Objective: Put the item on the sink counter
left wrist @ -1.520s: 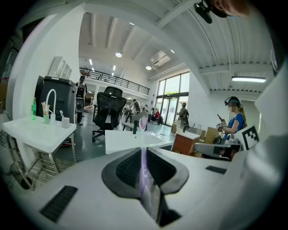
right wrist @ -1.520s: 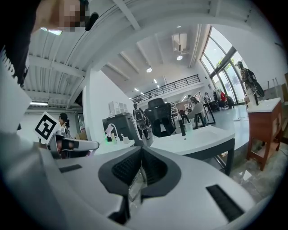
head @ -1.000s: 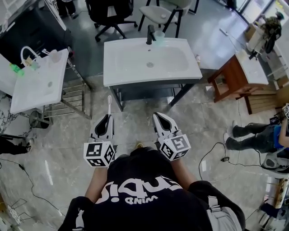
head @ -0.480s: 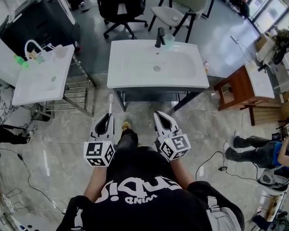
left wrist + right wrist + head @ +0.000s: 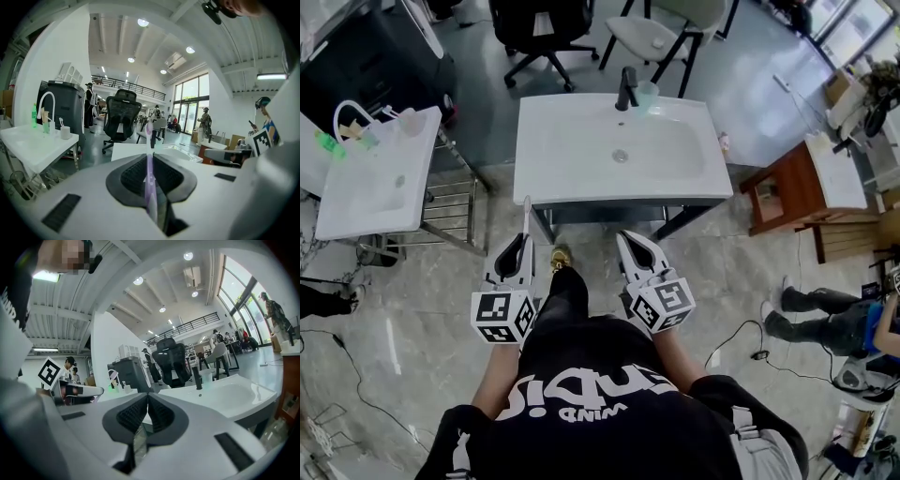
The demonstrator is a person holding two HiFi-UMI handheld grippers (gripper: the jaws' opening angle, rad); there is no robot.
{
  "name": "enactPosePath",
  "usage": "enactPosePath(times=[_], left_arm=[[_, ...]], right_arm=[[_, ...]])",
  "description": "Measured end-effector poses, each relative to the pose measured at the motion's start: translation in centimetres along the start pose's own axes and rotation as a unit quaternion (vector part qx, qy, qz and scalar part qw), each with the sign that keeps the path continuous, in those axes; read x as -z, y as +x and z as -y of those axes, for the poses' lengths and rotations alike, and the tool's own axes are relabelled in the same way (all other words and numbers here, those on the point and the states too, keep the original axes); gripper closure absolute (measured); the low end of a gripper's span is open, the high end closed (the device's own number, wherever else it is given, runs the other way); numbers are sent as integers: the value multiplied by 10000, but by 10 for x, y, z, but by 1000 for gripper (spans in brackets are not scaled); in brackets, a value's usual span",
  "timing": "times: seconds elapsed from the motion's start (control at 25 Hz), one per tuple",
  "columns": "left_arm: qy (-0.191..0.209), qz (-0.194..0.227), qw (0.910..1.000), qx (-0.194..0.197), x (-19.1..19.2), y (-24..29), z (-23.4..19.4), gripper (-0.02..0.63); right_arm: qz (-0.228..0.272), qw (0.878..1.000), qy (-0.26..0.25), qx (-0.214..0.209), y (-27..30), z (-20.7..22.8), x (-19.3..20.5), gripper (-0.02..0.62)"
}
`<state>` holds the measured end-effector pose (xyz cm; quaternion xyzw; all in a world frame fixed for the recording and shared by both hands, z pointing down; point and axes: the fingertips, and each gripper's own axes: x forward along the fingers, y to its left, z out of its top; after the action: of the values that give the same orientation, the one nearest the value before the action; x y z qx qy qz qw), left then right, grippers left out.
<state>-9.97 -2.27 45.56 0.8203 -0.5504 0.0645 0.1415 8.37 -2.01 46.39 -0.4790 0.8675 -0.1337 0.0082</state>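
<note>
Fingers (image 5: 131, 176) of the left gripper (image 5: 149, 157) are clamped hard on the toothbrush (image 5: 149, 187), a slim lilac handle running up between the dark pads, with the bristle end poking out past the tips. Over in the right gripper view, the right gripper (image 5: 146, 401) has its jaws pressed together with nothing between them, so it's a passenger for now

From the head view both tools sit side by side at the middle of the frame, just above the person's black shirt (image 5: 581, 403), with a shoe (image 5: 560, 257) showing between them on the grey floor (image 5: 431, 309). The brush is a thin pale stick pointing up-frame from the left one, its tip level with the near edge of the white sink counter (image 5: 548, 178). That counter fills the upper middle, with a black tap (image 5: 626, 87) and a clear cup (image 5: 647, 92) at its far edge near the top. A second sink (image 5: 366, 178) stands off at the left of the frame

My read: this is the carry, the approach to the counter. The brush is in hand and nothing has been set down yet. Next the left tool needs to travel up-frame over the counter, come down onto the flat strip left of the basin (image 5: 619, 145), lay the handle flat, then let the jaws part. A round handle could roll toward the bowl, so it should go down low and gently
</note>
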Motion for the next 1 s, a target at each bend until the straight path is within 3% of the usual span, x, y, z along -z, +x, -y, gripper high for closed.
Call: enactPosePath(times=[0.68,1.0], left_arm=[[-134,-178,9997,37,-35,114,-59,551],[-94,-256,9994,227,-57,159,-87,551]], right_arm=[[-172,9998,64,46,112,53,-27,575],[-211,9996,87,142,165,68,-40,575]])
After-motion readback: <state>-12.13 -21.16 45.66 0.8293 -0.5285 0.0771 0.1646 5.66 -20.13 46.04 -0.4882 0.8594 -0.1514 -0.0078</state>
